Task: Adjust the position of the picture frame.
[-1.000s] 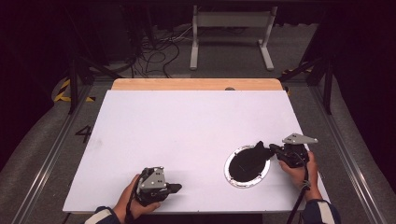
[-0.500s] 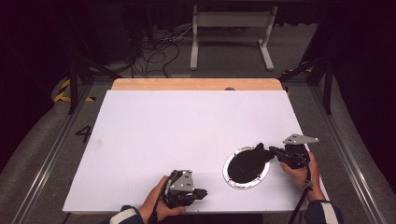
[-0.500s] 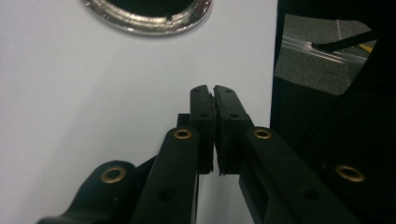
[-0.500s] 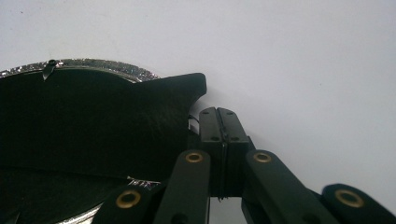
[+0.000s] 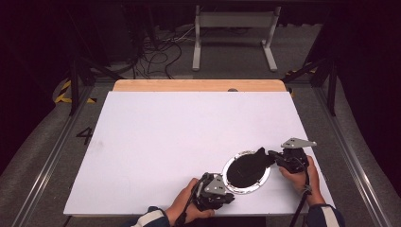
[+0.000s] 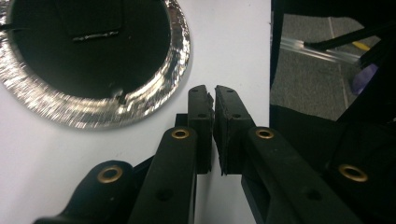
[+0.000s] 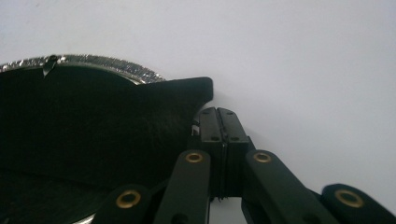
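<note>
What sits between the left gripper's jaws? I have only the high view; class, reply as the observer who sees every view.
Observer: Nothing. The left gripper has its jaws almost together over bare table, beside the foil plate.
Operator: And the plate's rim?
Observer: Crinkled, shiny foil.
Operator: The right gripper?
Observer: The right gripper is shut at a corner of the black sheet; whether it pinches the sheet I cannot tell.

white table [image 5: 189,137], floor cables [image 5: 158,59], metal stand [image 5: 234,28]
</note>
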